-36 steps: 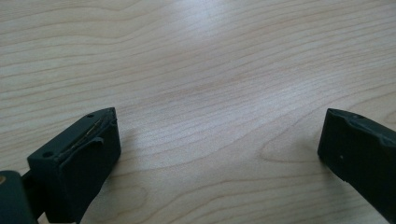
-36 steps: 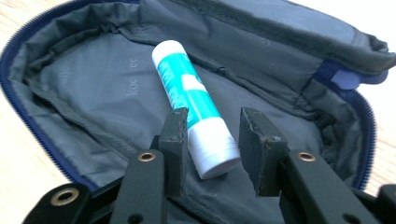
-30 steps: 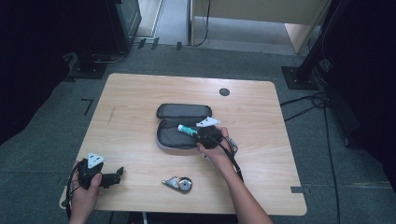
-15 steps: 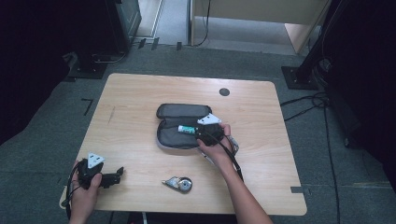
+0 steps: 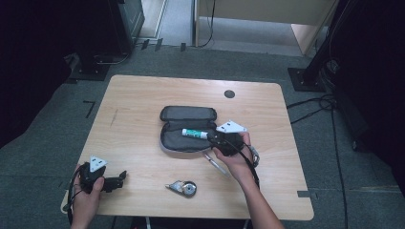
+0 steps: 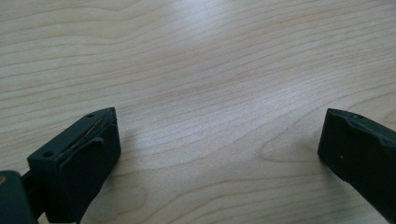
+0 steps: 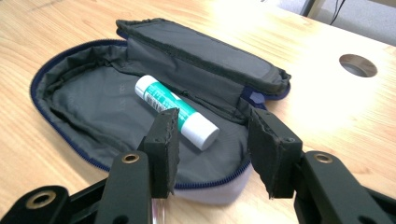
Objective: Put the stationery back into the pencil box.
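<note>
Wooden surface (image 5: 143,95) carries an open dark pouch (image 5: 187,114) near its middle in the high view. A glue stick (image 5: 194,133) with a green label lies inside the pouch's nearer half. The right hand-held gripper (image 5: 216,139) hovers at the pouch's right end, just beside the stick's white cap, its jaws having just been opening with nothing between them. A pen (image 5: 215,163) lies just below the pouch's right end, under the right hand. A tape dispenser (image 5: 183,187) sits well below the pouch, near the front edge. The left hand-held gripper (image 5: 121,177) rests well apart from the pouch, at the front left.

Left gripper view: the jaws stand spread wide over bare wood (image 6: 210,70), nothing between them.

Right gripper view: the glue stick (image 7: 176,112) lies on the pouch's (image 7: 84,98) grey lining, and the jaws stand parted above the pouch's near rim, gripping nothing, the left one crossing in front of the stick.
</note>
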A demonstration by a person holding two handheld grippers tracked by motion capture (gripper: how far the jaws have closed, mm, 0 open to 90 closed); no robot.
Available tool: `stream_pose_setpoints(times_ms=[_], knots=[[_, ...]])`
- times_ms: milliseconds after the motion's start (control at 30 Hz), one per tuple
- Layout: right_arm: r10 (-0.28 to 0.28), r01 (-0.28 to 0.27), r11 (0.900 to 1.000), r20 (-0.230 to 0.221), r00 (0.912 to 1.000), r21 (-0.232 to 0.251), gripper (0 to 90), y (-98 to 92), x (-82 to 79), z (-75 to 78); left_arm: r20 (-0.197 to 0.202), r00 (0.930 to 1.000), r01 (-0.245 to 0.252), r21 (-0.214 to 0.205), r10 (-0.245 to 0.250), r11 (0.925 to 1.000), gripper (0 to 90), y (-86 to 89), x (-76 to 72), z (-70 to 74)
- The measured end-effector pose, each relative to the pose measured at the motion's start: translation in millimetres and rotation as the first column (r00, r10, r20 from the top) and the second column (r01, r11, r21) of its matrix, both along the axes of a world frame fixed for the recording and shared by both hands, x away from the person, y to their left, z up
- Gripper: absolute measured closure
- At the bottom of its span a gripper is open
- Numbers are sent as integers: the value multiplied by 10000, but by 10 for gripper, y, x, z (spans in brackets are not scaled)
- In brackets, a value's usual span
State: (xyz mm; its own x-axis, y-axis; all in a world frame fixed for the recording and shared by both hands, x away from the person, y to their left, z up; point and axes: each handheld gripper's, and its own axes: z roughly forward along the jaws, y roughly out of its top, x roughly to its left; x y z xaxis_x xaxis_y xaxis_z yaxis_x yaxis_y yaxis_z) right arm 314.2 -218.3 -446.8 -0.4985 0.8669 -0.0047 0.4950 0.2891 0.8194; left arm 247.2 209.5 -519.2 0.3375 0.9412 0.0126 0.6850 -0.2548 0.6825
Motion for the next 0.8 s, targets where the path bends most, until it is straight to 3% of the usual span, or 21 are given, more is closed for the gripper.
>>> stream_pose_setpoints(times_ms=[333,800], knots=[[32,-33,9996,37,10000,269,560,-173,-240,36,10,10000,-15,-14,15,10000,0,-1,0,-1],[300,-285,9985,-314,9991,473,589,-308,-545,-132,8,10000,-15,-15,15,10000,0,-1,0,-1]])
